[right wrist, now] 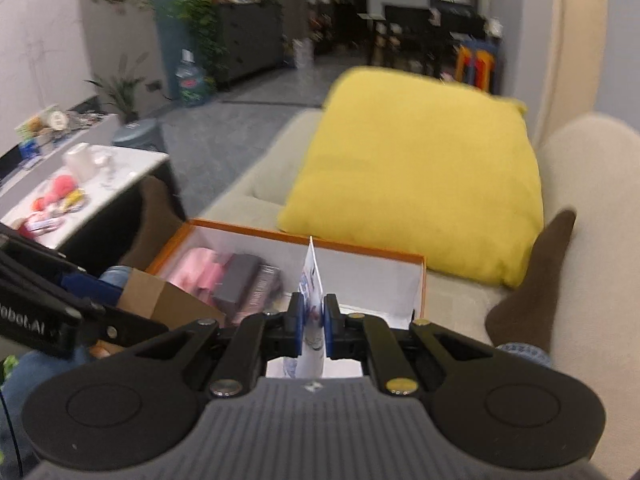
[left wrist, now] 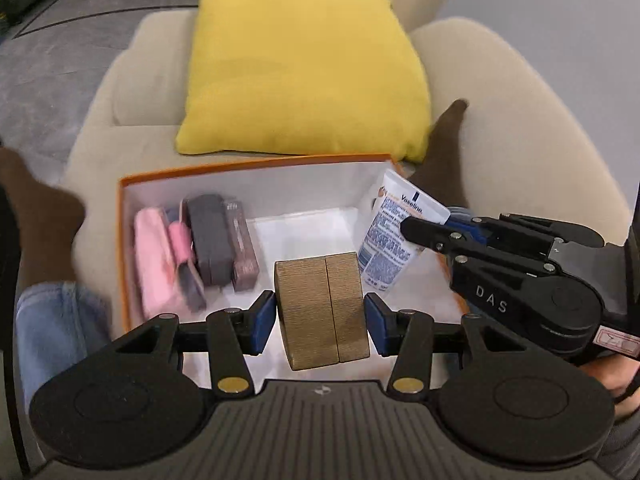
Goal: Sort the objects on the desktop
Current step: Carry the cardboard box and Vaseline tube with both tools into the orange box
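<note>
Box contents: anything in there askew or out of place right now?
Nothing spilled. The items at the box's left wall lie neatly side by side. The gold block and lotion tube are still held in tongs above it.

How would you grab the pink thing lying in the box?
Grip the pink pouch across its narrow width near the middle, coming straight down from above. It lies flat and long against the orange box wall, with the dark gray case close on its other side, so only the top is open.
</note>
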`<action>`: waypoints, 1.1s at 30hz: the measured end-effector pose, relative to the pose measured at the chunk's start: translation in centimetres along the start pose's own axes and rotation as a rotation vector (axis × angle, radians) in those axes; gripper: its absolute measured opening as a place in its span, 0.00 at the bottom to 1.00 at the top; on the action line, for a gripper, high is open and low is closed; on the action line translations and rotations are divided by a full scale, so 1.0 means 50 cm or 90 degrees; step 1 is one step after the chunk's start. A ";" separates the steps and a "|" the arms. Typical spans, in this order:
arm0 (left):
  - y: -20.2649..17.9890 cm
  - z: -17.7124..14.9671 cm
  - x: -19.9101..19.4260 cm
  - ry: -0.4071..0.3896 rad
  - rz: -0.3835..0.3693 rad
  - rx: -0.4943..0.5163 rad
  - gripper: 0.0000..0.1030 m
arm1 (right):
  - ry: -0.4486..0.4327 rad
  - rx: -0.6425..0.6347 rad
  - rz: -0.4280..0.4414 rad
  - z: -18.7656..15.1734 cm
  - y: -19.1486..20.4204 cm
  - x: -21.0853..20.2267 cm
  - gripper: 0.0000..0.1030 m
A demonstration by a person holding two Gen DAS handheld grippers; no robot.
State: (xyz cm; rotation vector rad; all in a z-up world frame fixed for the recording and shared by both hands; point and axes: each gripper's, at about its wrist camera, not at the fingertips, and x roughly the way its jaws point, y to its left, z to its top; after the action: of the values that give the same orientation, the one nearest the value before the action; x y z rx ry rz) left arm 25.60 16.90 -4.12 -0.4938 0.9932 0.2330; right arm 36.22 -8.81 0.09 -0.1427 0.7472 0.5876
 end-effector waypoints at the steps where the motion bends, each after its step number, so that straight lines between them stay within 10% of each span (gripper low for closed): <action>1: 0.007 0.017 0.031 0.009 0.002 0.005 0.54 | 0.008 0.013 -0.004 0.001 -0.009 0.028 0.10; 16: 0.021 0.091 0.259 0.048 0.093 0.045 0.54 | 0.058 0.107 0.004 0.013 -0.084 0.194 0.10; 33: 0.034 0.104 0.256 0.005 0.087 0.030 0.58 | 0.060 0.137 0.011 0.009 -0.094 0.225 0.10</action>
State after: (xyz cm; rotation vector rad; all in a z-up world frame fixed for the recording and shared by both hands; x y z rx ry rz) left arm 35.57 20.53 -13.11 -0.3848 1.0397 0.3296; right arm 45.62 -7.51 -7.54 0.0350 0.8984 0.5154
